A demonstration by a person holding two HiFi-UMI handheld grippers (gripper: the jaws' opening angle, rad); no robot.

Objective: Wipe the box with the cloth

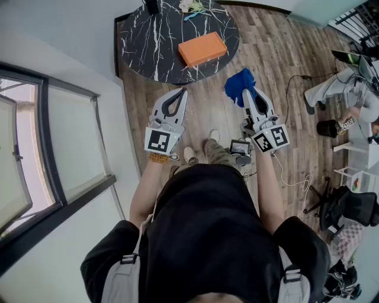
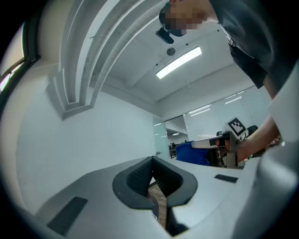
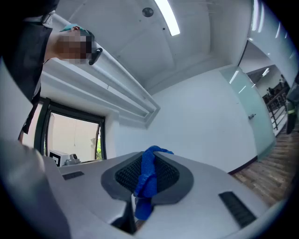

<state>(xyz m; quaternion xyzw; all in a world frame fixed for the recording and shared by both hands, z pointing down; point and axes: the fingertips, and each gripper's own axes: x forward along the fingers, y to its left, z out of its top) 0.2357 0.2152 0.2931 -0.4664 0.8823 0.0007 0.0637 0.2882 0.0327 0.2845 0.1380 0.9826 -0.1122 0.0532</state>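
An orange box (image 1: 202, 48) lies on the round black marble table (image 1: 148, 44) at the top of the head view. My right gripper (image 1: 247, 94) is shut on a blue cloth (image 1: 239, 86), which bunches past its tips above the wooden floor, short of the table. In the right gripper view the cloth (image 3: 145, 179) is pinched between the dark pads. My left gripper (image 1: 179, 92) is shut with nothing in it, its tips near the table's near edge. Its pads (image 2: 140, 179) meet in the left gripper view, and the blue cloth (image 2: 194, 153) shows there at the right.
A window and white wall (image 1: 59, 136) run along the left. Small items (image 1: 192, 7) lie at the table's far edge. Cables, bags and white furniture (image 1: 349, 148) crowd the right side of the floor. My own shoes (image 1: 201, 148) stand between the grippers.
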